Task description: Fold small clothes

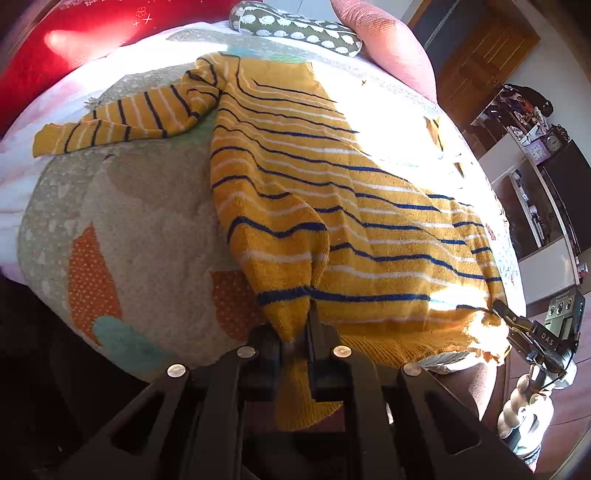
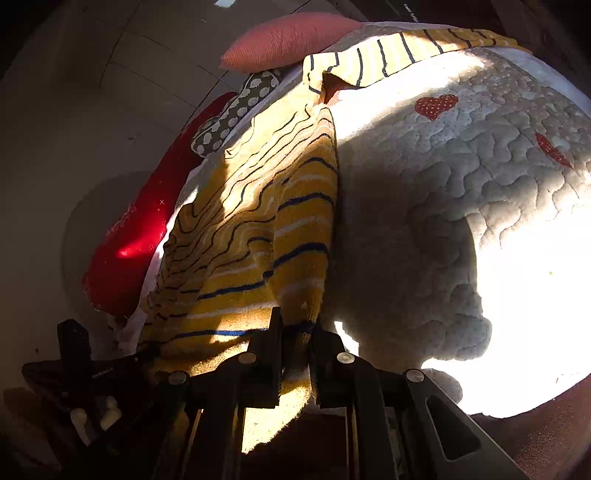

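Claws level at the bed edge: left claw (image 1: 295,347) and right claw (image 2: 295,350) each pinch the sweater (image 1: 332,206) hem.

Right tool (image 2: 295,343) clamped on striped yellow sweater's (image 2: 258,221) hem, over quilt (image 2: 461,184).

One mustard-yellow knitted sweater (image 1: 332,206) with navy and white stripes, three cushions far: one red (image 1: 55,44), one green hedgehog-print (image 1: 295,31), one pink ribbed (image 1: 384,40), two black claws (image 1: 295,343) (image 2: 295,347)

Left wrist view: low over the near hem of the sweater (image 1: 332,206), facing 12 o'clock toward the pillows (image 1: 384,40), very close. Right wrist view: low at the opposite hem corner, facing 11 o'clock. Shared: sweater (image 2: 258,236), pink pillow (image 2: 291,37).
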Demonstrator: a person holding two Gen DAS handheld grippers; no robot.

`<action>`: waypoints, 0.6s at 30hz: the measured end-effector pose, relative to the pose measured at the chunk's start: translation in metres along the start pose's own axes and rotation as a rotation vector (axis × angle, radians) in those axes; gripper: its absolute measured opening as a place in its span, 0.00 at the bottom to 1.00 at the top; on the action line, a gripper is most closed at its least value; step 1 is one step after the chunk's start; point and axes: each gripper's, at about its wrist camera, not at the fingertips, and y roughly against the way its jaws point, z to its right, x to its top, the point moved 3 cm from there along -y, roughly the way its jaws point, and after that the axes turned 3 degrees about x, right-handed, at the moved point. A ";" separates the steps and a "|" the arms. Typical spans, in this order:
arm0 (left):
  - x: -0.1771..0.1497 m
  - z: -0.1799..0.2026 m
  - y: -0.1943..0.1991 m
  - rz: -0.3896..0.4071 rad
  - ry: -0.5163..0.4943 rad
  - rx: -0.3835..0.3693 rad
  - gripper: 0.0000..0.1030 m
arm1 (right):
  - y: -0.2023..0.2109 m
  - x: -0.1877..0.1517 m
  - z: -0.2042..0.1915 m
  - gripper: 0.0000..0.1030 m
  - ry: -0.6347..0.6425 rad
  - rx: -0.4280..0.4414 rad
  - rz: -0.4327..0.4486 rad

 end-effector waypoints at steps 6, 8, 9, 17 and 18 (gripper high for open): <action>-0.022 -0.019 -0.006 -0.027 -0.009 0.114 0.10 | 0.004 -0.041 0.025 0.12 -0.051 -0.083 -0.073; -0.025 -0.036 -0.005 -0.030 0.040 0.122 0.10 | 0.015 -0.037 0.024 0.12 -0.047 -0.095 -0.038; -0.027 -0.045 -0.001 -0.024 0.060 0.121 0.11 | 0.020 -0.032 0.018 0.12 -0.020 -0.103 -0.013; -0.008 -0.042 0.050 0.181 0.016 0.246 0.40 | -0.022 0.007 -0.070 0.51 0.223 -0.040 -0.009; -0.002 -0.033 0.055 0.217 -0.014 0.277 0.45 | -0.038 0.006 -0.076 0.51 0.230 -0.035 -0.038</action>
